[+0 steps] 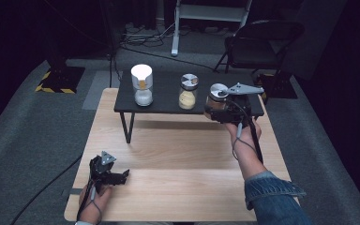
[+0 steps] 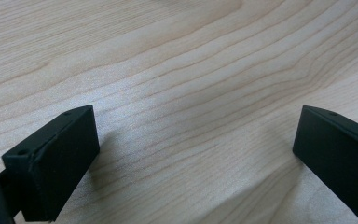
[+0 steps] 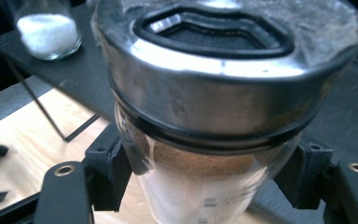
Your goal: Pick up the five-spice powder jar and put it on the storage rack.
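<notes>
My right gripper (image 1: 214, 111) is shut on a glass jar of brown powder (image 1: 216, 97) with a metal lid, held up at the right end of the low black shelf (image 1: 166, 107). In the right gripper view the brown-powder jar (image 3: 214, 154) sits clamped between both jaws, its steel lid close to the camera. A jar of yellow powder (image 1: 188, 92) stands mid-shelf, and a jar of white powder (image 1: 142, 85) with a white top at its left. My left gripper (image 1: 123, 175) rests open near the table's front left corner, with bare wood (image 2: 191, 116) between its jaws.
The black shelf stands on thin wire legs (image 1: 129, 126) at the back of the light wooden table (image 1: 178, 159). A black folding chair (image 1: 262, 42) and a white stand (image 1: 176, 28) are behind the table, with cables on the grey carpet.
</notes>
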Demonstrator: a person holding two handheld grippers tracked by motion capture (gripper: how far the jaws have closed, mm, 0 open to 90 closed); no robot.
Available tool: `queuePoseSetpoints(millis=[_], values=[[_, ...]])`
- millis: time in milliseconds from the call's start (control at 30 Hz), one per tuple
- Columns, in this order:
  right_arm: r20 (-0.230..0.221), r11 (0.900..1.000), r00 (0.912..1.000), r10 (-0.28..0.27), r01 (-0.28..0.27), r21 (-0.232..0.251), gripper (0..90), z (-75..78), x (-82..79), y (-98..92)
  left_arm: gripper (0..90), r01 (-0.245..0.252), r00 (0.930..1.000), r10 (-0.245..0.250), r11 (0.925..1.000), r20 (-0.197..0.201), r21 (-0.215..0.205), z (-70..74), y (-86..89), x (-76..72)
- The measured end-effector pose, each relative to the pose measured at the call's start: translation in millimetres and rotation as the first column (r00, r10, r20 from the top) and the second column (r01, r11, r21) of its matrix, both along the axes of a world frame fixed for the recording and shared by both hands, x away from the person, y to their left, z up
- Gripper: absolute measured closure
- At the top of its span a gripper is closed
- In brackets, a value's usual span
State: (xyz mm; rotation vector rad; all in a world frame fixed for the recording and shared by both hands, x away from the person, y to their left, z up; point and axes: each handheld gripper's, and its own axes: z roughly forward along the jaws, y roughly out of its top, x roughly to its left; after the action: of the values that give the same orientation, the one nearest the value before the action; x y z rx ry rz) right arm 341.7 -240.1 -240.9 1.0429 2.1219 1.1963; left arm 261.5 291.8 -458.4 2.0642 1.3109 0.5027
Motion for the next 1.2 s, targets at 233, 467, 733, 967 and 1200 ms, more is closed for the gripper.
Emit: queuePoseSetpoints(millis=[233, 467, 733, 967, 1200], values=[[0.034, 0.999, 0.9984, -0.046, 0.046, 0.009, 30.1, 4.1, 12.6, -4.0, 0.3, -0.001, 1.0, 0.001, 1.0, 0.0, 0.002, 0.1, -0.3, -0.3], [0.022, 0.997, 0.9969, -0.076, 0.076, 0.016, 30.0, -7.0, 30.1, -5.5, 0.3, 0.0, 1.0, 0.0, 1.0, 0.001, 0.002, -0.1, -0.3, -1.3], [-0.008, 0.997, 0.9971, -0.075, 0.075, 0.032, 30.0, -20.2, 41.9, -9.1, 0.3, 0.0, 1.0, 0.0, 1.0, 0.001, 0.002, -0.1, -0.3, -1.3], [-0.001, 0.997, 0.9983, -0.059, 0.059, 0.049, 12.9, -19.6, 40.6, -14.8, 0.3, -0.001, 1.0, 0.001, 1.0, 0.001, 0.002, -0.1, -0.3, -1.3], [0.056, 0.997, 0.9967, -0.059, 0.056, 0.055, 7.1, -22.5, 15.8, -27.3, 0.3, -0.001, 1.0, 0.001, 1.0, 0.002, 0.004, 0.0, -0.6, -0.8]])
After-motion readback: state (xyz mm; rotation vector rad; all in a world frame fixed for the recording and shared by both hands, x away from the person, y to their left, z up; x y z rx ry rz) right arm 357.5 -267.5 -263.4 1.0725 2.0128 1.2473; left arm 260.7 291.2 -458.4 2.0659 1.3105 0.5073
